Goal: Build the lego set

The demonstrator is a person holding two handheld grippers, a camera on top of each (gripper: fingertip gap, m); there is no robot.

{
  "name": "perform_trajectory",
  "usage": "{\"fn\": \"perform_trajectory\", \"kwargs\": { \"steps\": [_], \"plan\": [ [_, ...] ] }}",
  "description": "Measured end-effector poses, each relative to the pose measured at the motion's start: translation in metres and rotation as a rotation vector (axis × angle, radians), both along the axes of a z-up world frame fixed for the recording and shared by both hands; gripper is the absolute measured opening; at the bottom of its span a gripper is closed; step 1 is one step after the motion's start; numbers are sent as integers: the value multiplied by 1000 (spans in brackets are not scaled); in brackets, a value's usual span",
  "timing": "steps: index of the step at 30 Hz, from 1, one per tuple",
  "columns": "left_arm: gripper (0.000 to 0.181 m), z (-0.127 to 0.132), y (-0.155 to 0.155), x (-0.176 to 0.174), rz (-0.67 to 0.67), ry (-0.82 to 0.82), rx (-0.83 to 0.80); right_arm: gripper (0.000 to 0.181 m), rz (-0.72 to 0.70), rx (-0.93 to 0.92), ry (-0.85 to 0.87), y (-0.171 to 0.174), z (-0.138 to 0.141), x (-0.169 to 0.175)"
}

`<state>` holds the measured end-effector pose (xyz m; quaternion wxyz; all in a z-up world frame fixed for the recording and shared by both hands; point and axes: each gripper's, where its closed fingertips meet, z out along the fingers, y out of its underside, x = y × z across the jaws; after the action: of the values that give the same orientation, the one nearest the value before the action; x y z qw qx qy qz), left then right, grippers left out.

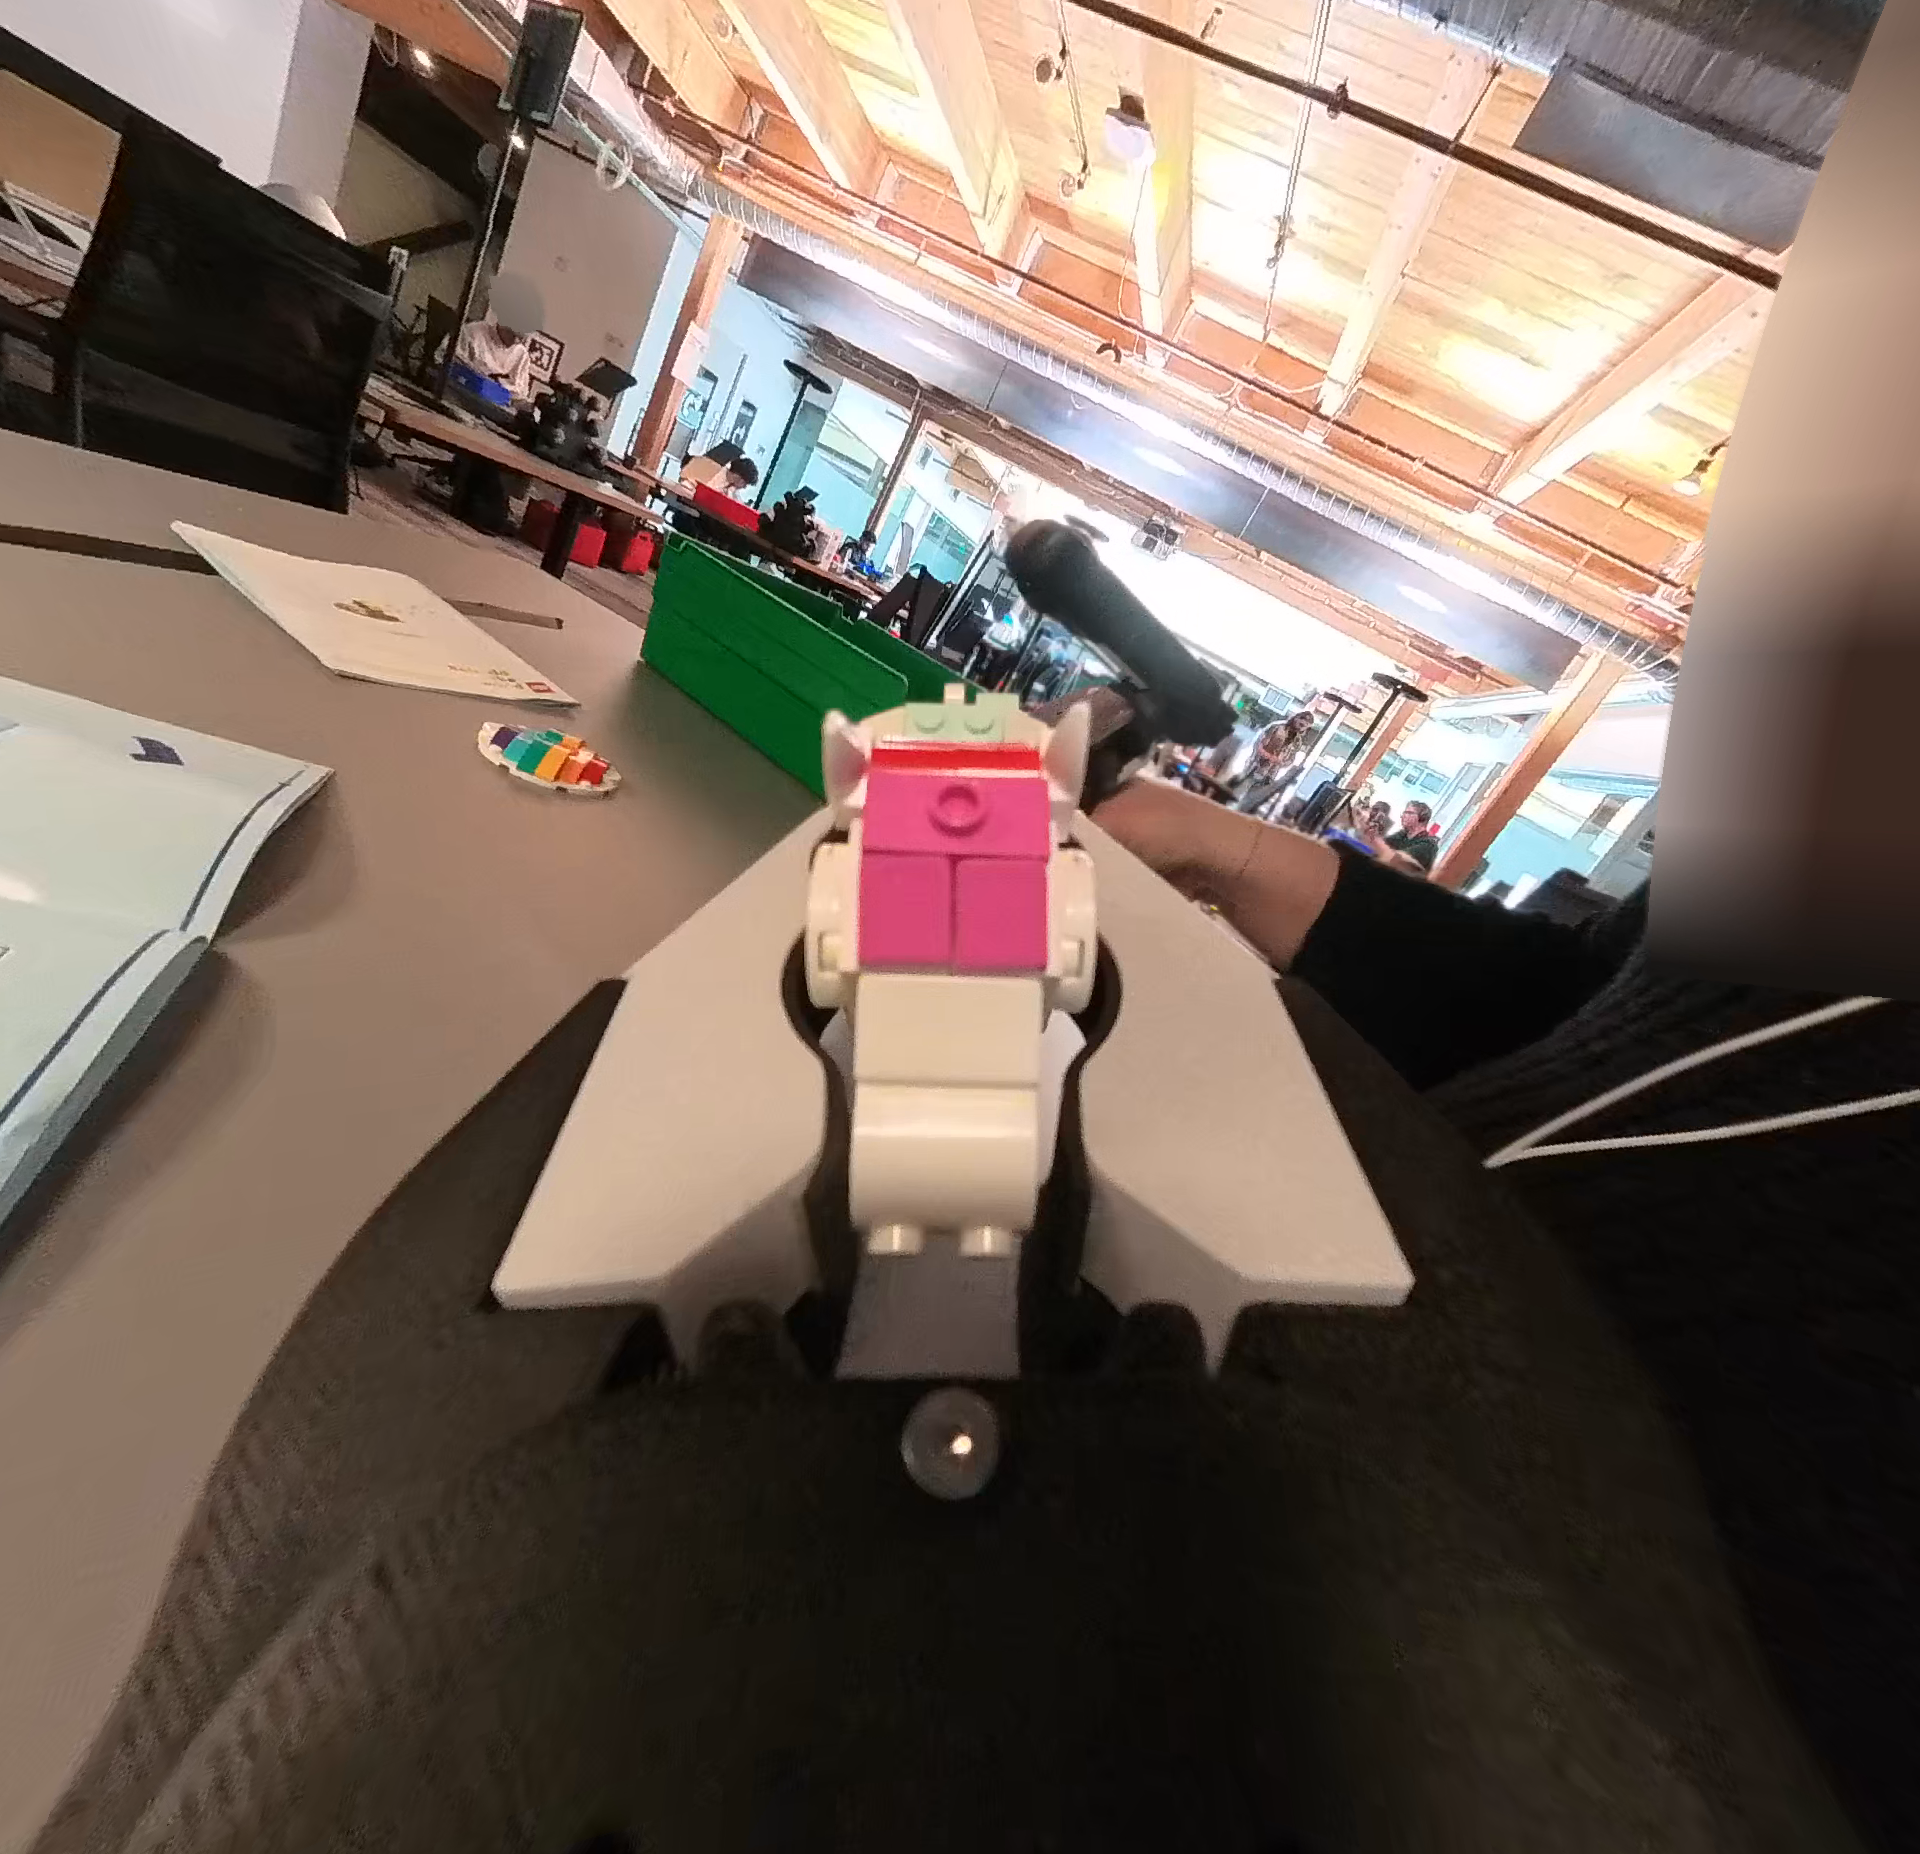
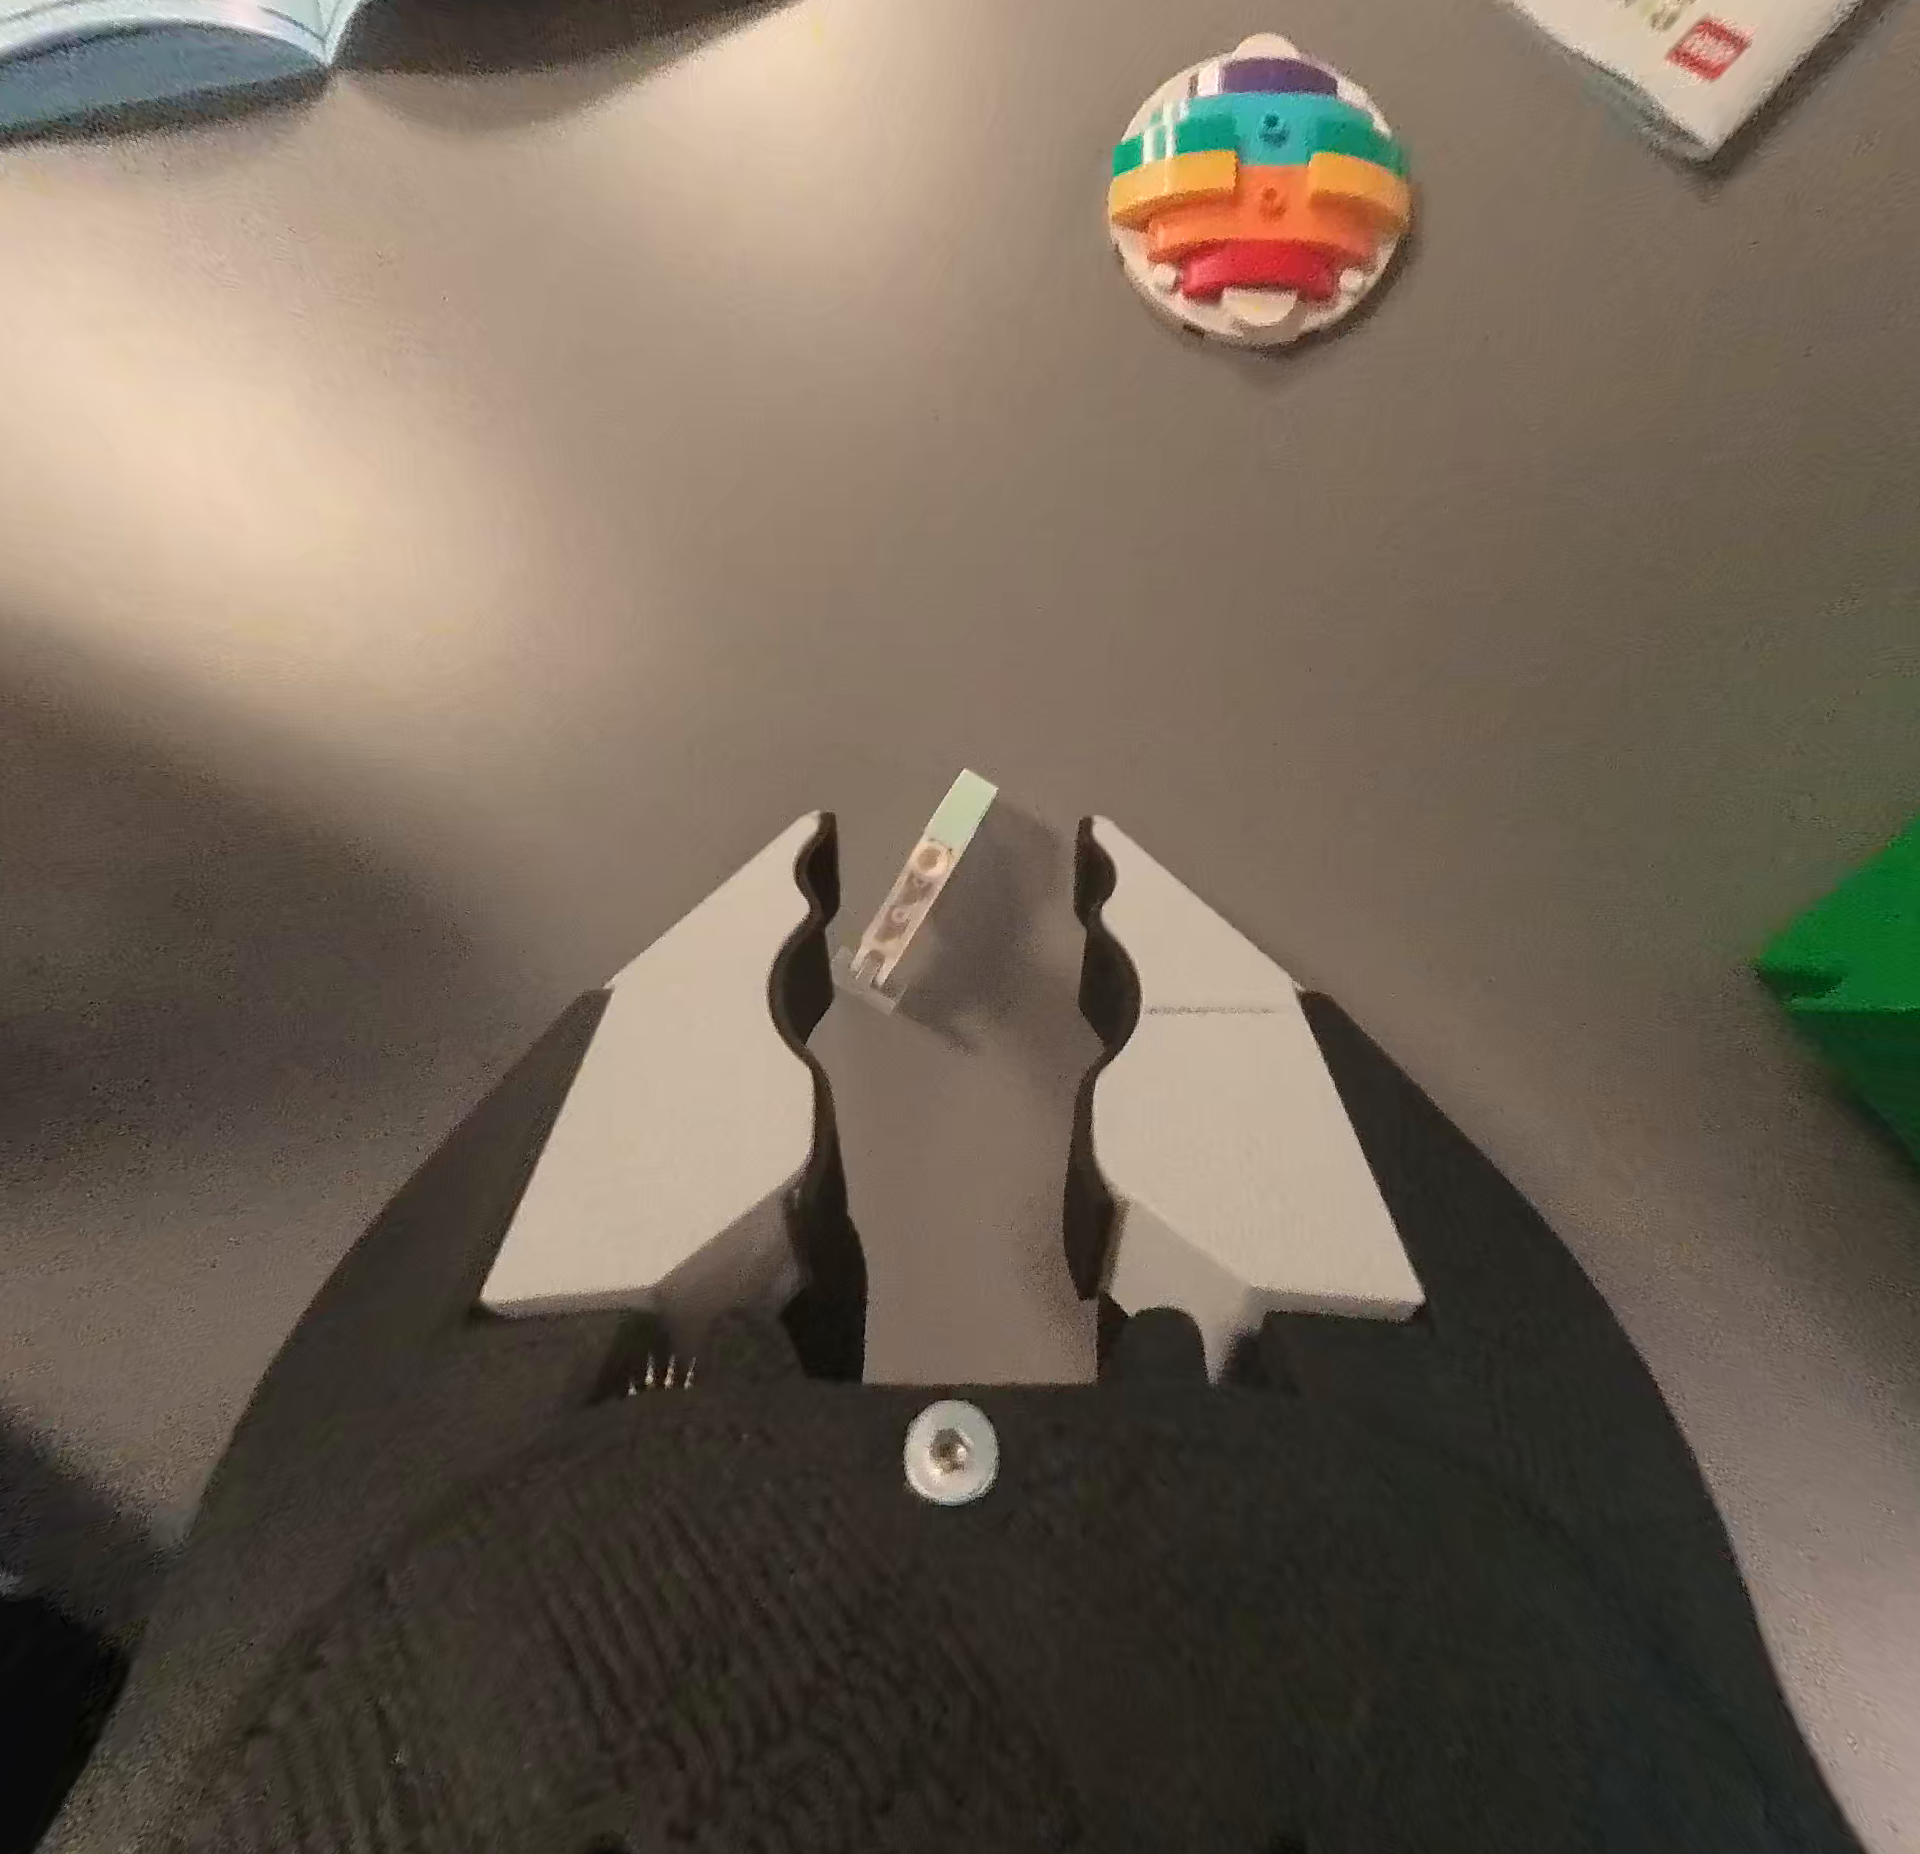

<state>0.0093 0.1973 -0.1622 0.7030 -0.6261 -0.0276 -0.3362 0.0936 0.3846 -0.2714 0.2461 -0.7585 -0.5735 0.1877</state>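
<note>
The left gripper [image 1: 951, 931] is clamping a white-and-pink lego figure [image 1: 951, 973]. The right gripper [image 2: 954, 848] is hanging agape over the grey table [image 2: 520, 609], a pale plate piece [image 2: 925, 895] leaning loose between its fingers; beyond, a rainbow disc [image 2: 1259, 194] and a logo-bearing booklet [image 2: 1683, 28] are lying.

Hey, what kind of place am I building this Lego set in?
Likely an open-plan office or workshop: exposed timber ceiling beams, long shared worktables with people seated behind, and a grey table.

white-pink lego figure [image 1: 951, 983] held aloft; small pale-green plate [image 2: 930, 890] tilted on table; rainbow disc [image 2: 1259, 194] flat.
</note>
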Motion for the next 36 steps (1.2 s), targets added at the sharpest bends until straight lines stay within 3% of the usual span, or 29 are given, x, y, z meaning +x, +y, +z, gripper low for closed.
{"fn": "perform_trajectory", "kwargs": {
  "steps": [1, 6, 8, 12, 17, 21, 31, 34, 36],
  "plan": [
    [37, -1, 1, 1, -3, 4, -6, 42, 4, 10, 10, -1, -2, -1],
    [37, -4, 2, 4, -6, 36, -11, 11, 97, 95, 38, -3, 2, -9],
    [37, -2, 1, 8, -23, 53, 6, 6, 246, 81, 189, -26, 27, -31],
    [37, 5, -5, 25, -106, 108, 66, 6, 688, -137, 584, -115, 104, -61],
    [37, 10, -13, 42, -180, 161, 120, 5, 1031, -338, 669, -171, 139, -55],
    [37, 11, -14, 43, -187, 166, 131, 5, 1144, -397, 644, -186, 142, -50],
    [37, 10, -14, 40, -167, 165, 128, 5, 1143, -372, 592, -189, 133, -54],
    [37, 19, -15, 45, -209, 130, 170, 6, 1195, -295, 429, -197, 101, -49],
    [37, 11, -12, 61, -237, 218, 140, 6, 1219, -297, 376, -208, 84, -50]
  ]
}}
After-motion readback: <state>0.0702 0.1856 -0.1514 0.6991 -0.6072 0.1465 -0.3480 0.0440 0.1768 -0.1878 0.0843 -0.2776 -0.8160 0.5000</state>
